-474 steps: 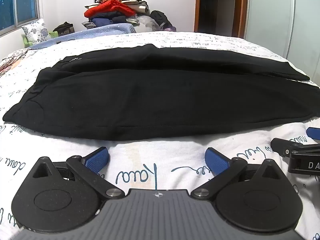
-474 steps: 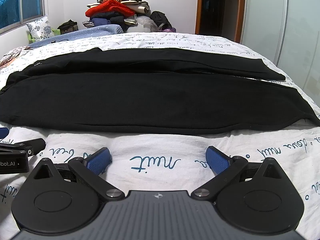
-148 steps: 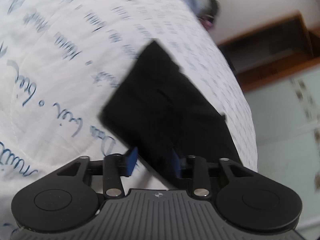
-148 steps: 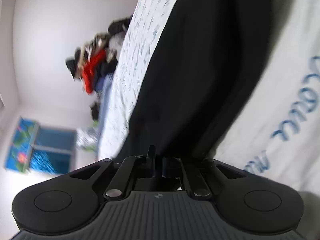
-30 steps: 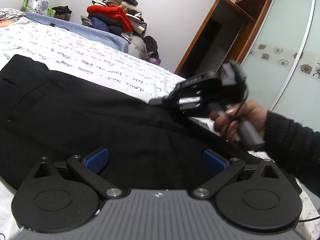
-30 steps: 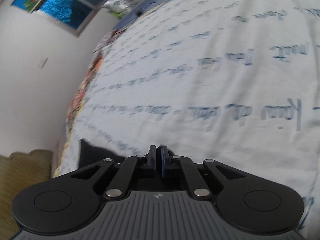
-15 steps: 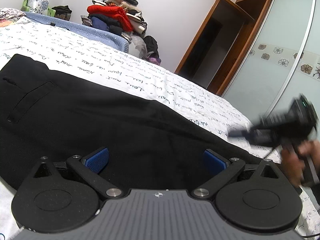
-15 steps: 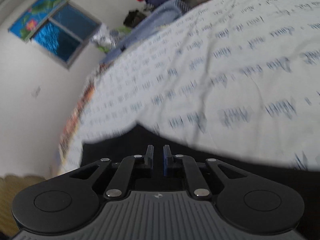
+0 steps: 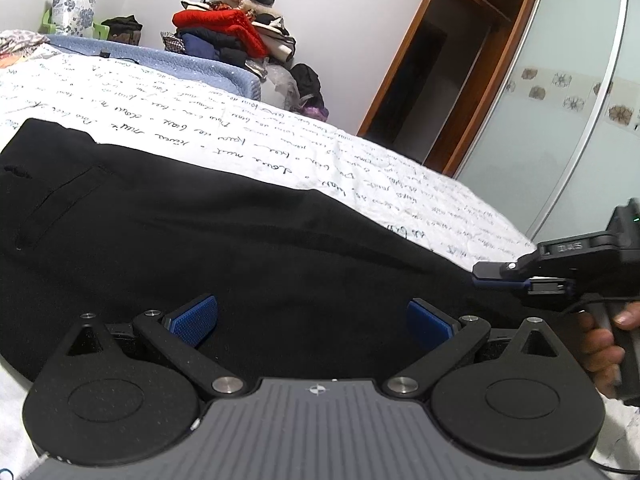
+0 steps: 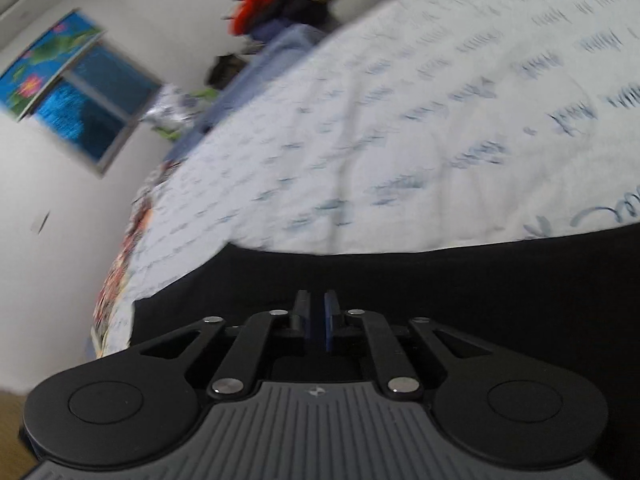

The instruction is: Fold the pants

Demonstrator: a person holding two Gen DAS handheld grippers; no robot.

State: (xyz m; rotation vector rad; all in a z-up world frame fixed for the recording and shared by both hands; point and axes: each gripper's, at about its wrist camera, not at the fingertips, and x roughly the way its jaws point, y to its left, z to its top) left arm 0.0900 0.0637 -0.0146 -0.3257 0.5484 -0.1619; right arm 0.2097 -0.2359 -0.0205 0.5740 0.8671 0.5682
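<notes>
Black pants (image 9: 208, 240) lie flat along the bed (image 9: 224, 136), one leg over the other. No containers in view. Left gripper (image 9: 312, 320): jaws wide apart, empty, over the pants. Right gripper (image 10: 316, 322): jaws opening, narrow gap, nothing visibly pinched. Only the left view shows the person's hand (image 9: 600, 344) and the clothes pile (image 9: 236, 28) sharply; the right view adds the window (image 10: 96, 108).
</notes>
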